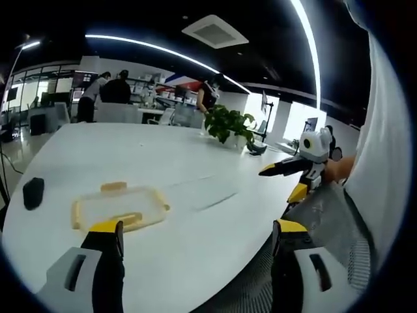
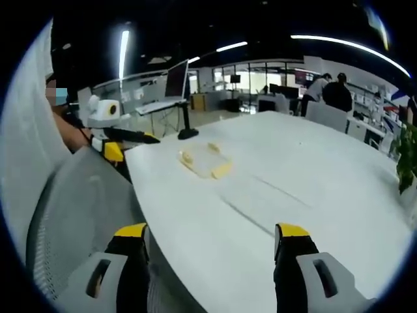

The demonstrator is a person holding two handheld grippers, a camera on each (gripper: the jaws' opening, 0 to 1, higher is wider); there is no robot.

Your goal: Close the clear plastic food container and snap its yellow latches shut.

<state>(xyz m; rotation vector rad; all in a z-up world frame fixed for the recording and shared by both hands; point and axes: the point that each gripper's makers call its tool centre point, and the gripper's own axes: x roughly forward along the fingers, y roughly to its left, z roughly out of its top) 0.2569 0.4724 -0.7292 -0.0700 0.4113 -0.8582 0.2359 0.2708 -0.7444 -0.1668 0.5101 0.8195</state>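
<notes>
A clear, shallow plastic food container (image 1: 120,207) with yellow latches on its edges lies flat on the white table (image 1: 163,156). I cannot tell whether its lid is seated. My left gripper (image 1: 199,228) is held open over the table's near edge, its left jaw just short of the container. My right gripper (image 2: 212,231) is also open with nothing between its jaws, and the container (image 2: 205,160) lies well ahead of it. Each gripper appears in the other's view: the right gripper (image 1: 285,181) near the table edge, the left gripper (image 2: 133,146) held by a hand.
A black object (image 1: 32,192) rests left of the container. At the far edge of the table stands a potted plant (image 1: 228,124). A grey mesh chair (image 2: 75,208) sits at the near edge, and a monitor on an arm (image 2: 181,98) behind. Several people (image 1: 107,91) stand at desks far back.
</notes>
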